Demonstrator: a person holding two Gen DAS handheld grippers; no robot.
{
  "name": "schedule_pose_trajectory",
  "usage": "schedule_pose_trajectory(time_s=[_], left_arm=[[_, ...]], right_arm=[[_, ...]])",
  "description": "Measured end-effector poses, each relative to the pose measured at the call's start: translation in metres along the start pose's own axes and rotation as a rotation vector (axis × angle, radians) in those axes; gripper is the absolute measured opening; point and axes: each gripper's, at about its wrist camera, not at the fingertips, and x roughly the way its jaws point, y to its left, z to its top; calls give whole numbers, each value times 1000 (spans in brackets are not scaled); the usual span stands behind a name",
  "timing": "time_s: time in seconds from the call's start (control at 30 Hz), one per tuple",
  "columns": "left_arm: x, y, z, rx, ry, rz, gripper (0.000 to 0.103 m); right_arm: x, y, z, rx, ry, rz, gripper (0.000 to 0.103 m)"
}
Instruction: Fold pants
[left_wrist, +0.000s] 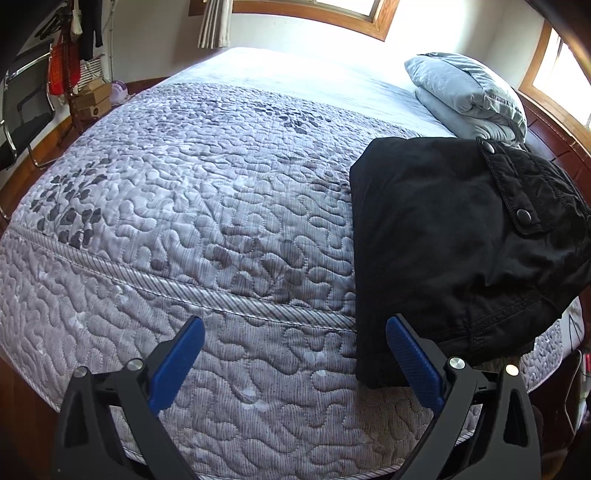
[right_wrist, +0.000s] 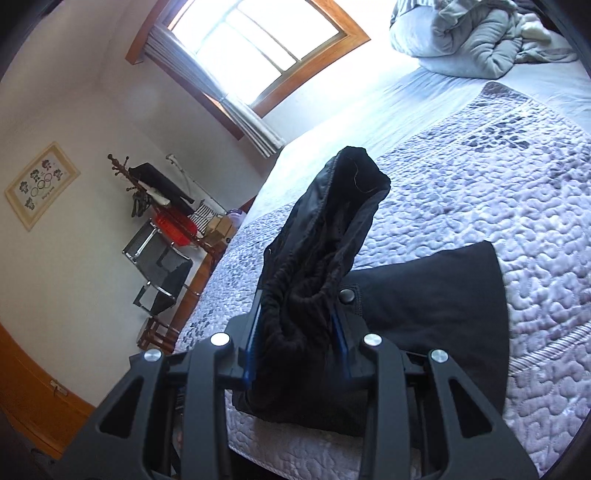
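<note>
Black pants (left_wrist: 461, 240) lie partly folded at the right of a grey quilted bed (left_wrist: 203, 206), a pocket flap with two snaps facing up. My left gripper (left_wrist: 295, 332) hovers open over the quilt near the bed's front edge, its right pad beside the pants' near corner, nothing between its blue pads. In the right wrist view my right gripper (right_wrist: 299, 306) is shut on the bunched elastic waistband of the pants (right_wrist: 325, 236) and holds that end lifted above the bed, while the rest of the pants (right_wrist: 436, 302) lies flat beneath.
A folded grey duvet and pillow (left_wrist: 469, 92) sit at the far right of the bed. A coat rack (right_wrist: 147, 188), black chair (right_wrist: 162, 273) and boxes stand by the wall left of the bed. Windows (right_wrist: 255, 48) are behind.
</note>
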Motion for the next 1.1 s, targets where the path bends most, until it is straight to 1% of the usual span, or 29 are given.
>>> schedule_pose_trajectory(time_s=[0.3,0.4,0.57,0.77,0.8,0.87,0.93,0.97,1.0,1.07,1.1], left_arm=[[1,-13,-1,44,10,3,99],[1,-14,-1,45,11,2,99],[3,-15,-2,44,18,1,99],[3,-20,-3,61,22,3,99],[3,-20,-3,61,23,2,99],[4,-20,-3,60,27,1,99],[5,-20,-3,58,31,-1,99],[5,-21,-3,59,33,-1,99],[5,-21,-3,61,33,-1,99],[4,-21,-3,64,29,0,99],[4,-21,-2,64,28,-1,99]], right_arm=[[-11,-36,-19,69,-5,-44,32],[-12,-49,-26,95,-1,-64,32],[-8,-68,-36,120,19,-98,33],[2,-107,-58,212,68,-142,35],[3,-112,-62,230,73,-140,37],[3,-120,-69,262,81,-133,45],[-1,-122,-72,268,74,-130,53],[-5,-120,-71,257,66,-141,55],[-11,-117,-69,237,55,-170,60],[-27,-112,-61,195,16,-227,62],[-35,-110,-56,184,-8,-233,62]])
